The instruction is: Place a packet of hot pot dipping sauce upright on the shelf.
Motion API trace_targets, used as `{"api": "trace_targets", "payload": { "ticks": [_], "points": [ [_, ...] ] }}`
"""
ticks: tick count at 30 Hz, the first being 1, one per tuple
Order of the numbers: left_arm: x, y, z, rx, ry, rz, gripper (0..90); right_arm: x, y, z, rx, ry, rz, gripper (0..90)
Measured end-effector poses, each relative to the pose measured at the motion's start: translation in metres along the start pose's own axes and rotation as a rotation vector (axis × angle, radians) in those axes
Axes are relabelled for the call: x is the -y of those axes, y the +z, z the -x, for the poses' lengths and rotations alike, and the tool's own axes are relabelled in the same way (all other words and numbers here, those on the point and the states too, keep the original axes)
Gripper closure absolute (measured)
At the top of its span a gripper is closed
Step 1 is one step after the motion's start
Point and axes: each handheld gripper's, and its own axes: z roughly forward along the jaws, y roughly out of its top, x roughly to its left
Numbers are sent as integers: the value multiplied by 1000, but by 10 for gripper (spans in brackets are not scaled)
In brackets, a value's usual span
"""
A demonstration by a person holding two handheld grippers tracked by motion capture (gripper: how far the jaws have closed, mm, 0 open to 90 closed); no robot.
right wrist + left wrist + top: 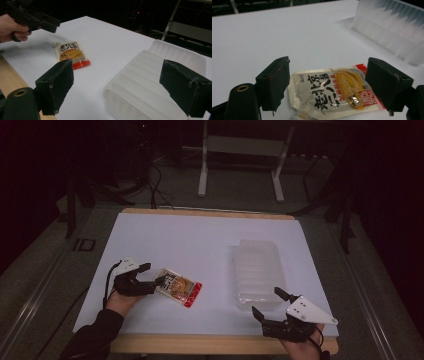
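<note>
foil sauce pouch (178, 287) flat, long axis diagonal, spout toward left gripper (150, 276).

Room was dim. Bench (150, 227) had white top w/ wood edging. Grey floor (235, 195) behind, w/ white-legged frame (202, 175) and black cables (157, 187); far side went black.

The sauce pouch (332, 90) carries the readable print, seen in the left gripper view; large black Chinese characters run across its pale half, "老北京" among them; red smaller characters sit beside these; toward 4 o'clock a red patch bears white "100%"; other small print is too blurred to read.
</note>
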Motion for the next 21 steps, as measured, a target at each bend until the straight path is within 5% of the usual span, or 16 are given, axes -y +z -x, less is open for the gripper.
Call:
{"api": "trace_targets", "payload": {
  "ticks": [21],
  "points": [
    [14, 33, -18, -88, -37, -158, 306, 2, 3, -1, -26, 7, -20, 120]
  ]
}}
